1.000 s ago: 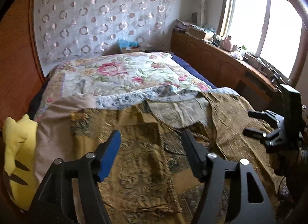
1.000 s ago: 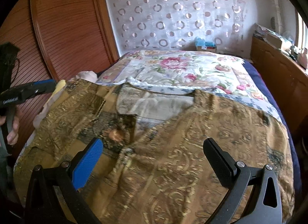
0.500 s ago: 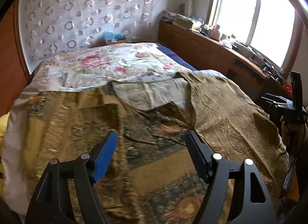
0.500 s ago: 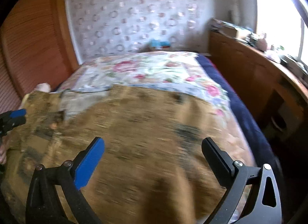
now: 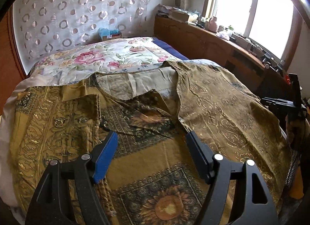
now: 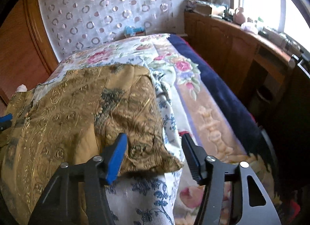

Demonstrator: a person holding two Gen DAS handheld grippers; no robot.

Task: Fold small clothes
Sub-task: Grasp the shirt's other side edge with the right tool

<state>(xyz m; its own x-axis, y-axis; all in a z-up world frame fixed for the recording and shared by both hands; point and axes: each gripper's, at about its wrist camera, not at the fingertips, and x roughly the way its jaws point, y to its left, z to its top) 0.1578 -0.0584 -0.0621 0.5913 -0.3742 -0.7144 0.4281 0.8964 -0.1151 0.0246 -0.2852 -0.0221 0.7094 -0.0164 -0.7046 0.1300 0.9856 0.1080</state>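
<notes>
Hovering over the near part of the bed, the left tool shows in the left wrist view with its jaws wide apart and nothing between them; one pad is blue, the other black. Beneath it lies the garment, a mustard-gold top with a dark sunflower print, spread flat with its neckline toward the far end and its pale inner lining showing there. It rests on a floral bedspread that covers the bed, and a white cloth peeks out along the garment's left edge. At the right edge of this view the right tool appears as a black frame at the garment's side; its jaws cannot be read from here. A wooden cabinet under the window carries small clutter. In the right wrist view, the right tool hangs over the garment's right-hand edge, where a corner of the fabric juts out between the fingers; its jaws have just been closing and now stand at a middling gap, the pads not yet pressing the cloth. Under that corner lies a white cloth with blue flowers, then the floral bedspread and a navy blanket along the bed's side. The left tool's blue fingertip shows at the far left.
</notes>
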